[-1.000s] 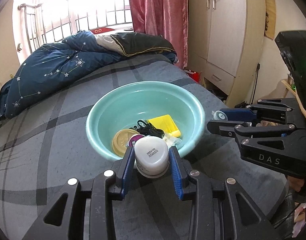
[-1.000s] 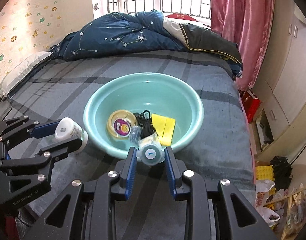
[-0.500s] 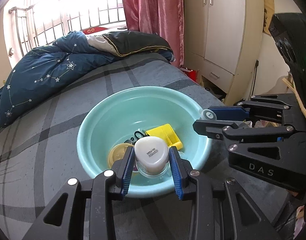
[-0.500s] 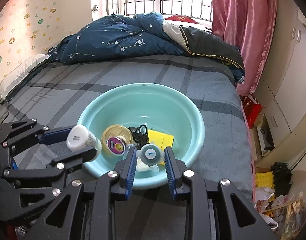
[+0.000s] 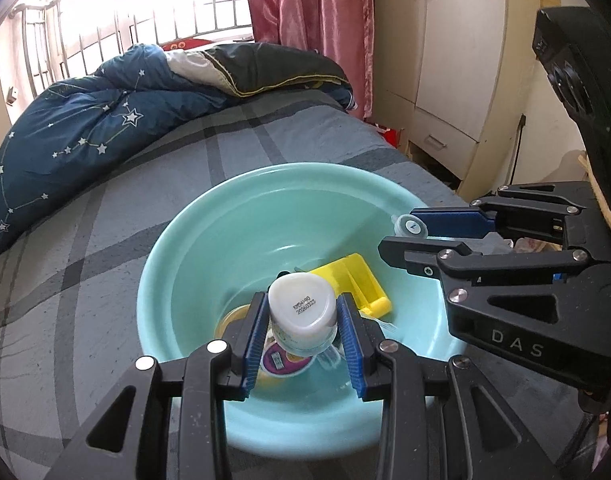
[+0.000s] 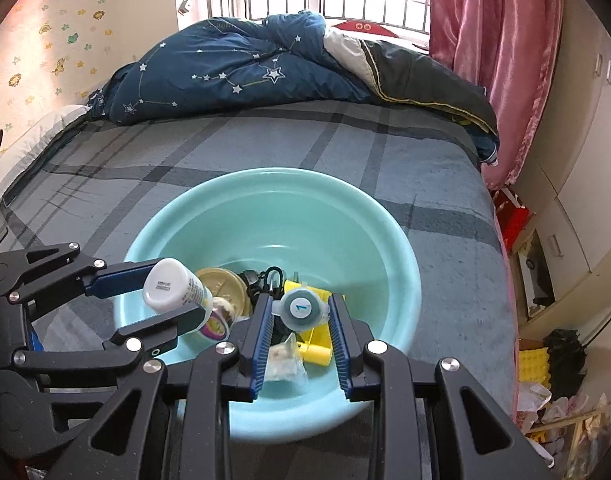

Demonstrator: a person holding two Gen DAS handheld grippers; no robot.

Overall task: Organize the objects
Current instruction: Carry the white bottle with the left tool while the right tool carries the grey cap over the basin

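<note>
A white-capped bottle (image 5: 303, 316) sits clamped between the blue pads of the left gripper (image 5: 303, 334), its cap facing the camera with a printed date code on it. The bottle hangs above the inside of a teal basin (image 5: 209, 240), over the near rim. Below the fingertips lie a round yellow tin (image 6: 221, 285) with a purple-labelled disc (image 5: 280, 362) beside it, and just past them a yellow plastic piece (image 5: 353, 280) and a black clip (image 6: 267, 280).

The right gripper (image 6: 301, 326) is closed on a small grey-blue capped item (image 6: 301, 308) marked with a "1", also held over the basin's near side; a crinkled clear wrapper (image 6: 283, 360) shows beneath its fingers.

The basin rests on a grey plaid bed (image 6: 225, 152), with a star-patterned navy duvet (image 6: 233, 68) heaped well beyond both grippers and a pink curtain (image 6: 493, 40) at the far right.
</note>
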